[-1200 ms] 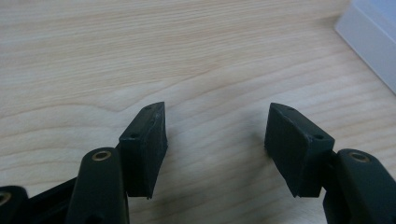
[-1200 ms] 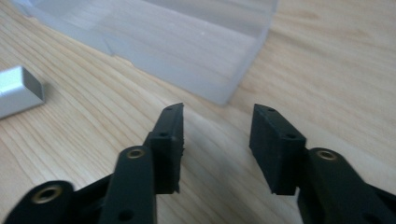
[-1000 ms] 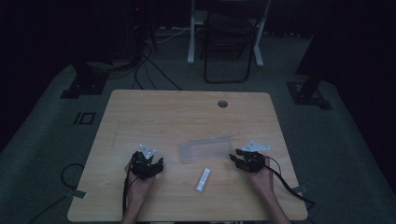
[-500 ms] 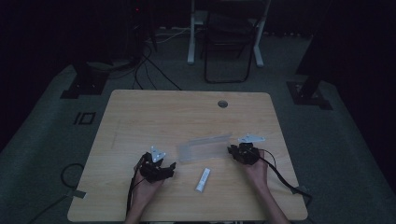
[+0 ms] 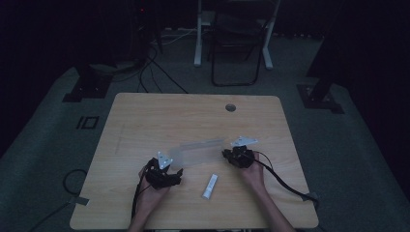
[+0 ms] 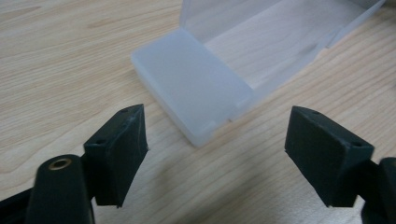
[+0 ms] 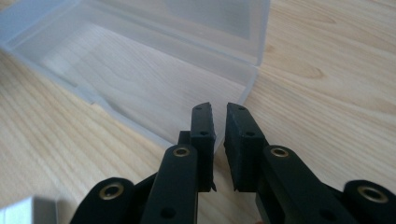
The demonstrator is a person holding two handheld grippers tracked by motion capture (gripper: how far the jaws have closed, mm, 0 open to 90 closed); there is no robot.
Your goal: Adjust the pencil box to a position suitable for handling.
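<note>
Near the worktop's [image 5: 145, 116] front half, at about 6 o'clock from the cable hole [image 5: 230, 107], lies a clear plastic box [image 5: 197, 151], lid open and empty. The left gripper [image 5: 167, 175] sits at its 8 o'clock end; its fingers [image 6: 119, 149] have just been opening and stand wide apart with nothing between them, the box's closed end just ahead. The right gripper [image 5: 231, 157] is at the box's 3 o'clock end; its fingers [image 7: 203, 140] have just been closing and stand nearly together at the box's corner, whether pinching its thin wall I cannot tell. I judge the box light, stiff, slick and apt to slide or flex, so take it by a wall edge or short end. A small white tube [image 5: 210, 186] lies at 5 o'clock from the box, apart from it; nothing blocks either hand.
</note>
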